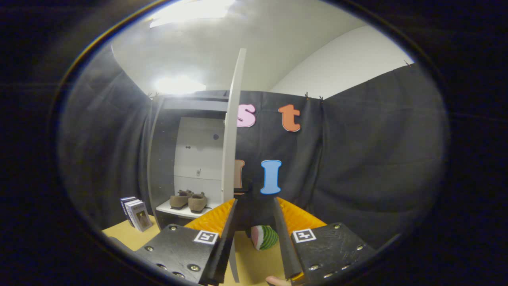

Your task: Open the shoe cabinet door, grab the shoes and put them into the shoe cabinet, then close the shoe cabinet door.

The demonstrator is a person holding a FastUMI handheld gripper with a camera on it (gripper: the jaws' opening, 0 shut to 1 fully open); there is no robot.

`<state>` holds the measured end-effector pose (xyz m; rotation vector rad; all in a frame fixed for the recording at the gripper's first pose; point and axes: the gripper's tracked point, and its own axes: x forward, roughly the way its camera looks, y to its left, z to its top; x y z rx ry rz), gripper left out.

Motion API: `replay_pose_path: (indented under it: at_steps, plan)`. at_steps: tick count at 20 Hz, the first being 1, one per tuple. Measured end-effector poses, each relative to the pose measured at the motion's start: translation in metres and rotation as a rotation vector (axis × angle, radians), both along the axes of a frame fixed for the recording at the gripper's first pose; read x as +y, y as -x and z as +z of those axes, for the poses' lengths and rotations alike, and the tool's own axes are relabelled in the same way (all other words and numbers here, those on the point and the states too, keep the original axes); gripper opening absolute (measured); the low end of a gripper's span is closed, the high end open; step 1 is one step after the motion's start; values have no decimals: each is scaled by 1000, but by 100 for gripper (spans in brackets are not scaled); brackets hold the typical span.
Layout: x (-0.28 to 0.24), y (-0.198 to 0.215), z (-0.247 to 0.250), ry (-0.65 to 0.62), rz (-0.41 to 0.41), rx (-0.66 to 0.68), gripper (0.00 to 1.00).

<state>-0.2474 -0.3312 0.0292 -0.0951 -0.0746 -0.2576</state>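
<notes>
Fingers (254,206) spread apart, gripping nothing; cabinet door (233,131) edge-on just ahead of the left one. Shoes (189,201) sit on shelf (174,210) inside open shoe cabinet (158,159).

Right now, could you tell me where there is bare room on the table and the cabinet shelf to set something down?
Bare tan tabletop lies between the open hand-held gripper fingers, short of the striped watermelon-slice toy. Another strip lies beside the small white boxes. The white cabinet shelf is crowded by the brown suede shoes; the open white door borders it.
</notes>
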Motion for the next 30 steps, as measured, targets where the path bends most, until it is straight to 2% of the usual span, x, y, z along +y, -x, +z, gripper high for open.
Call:
replay_pose_path:
  at_steps: [6,12,25,30]
  plan:
    - [4,-30,-27,-37,80,100,55]
    - [18,-36,-29,-69,137,95,56]
    - [120,-54,-40,-139,399,110,55]
    - [157,-72,-50,-157,436,140,56]
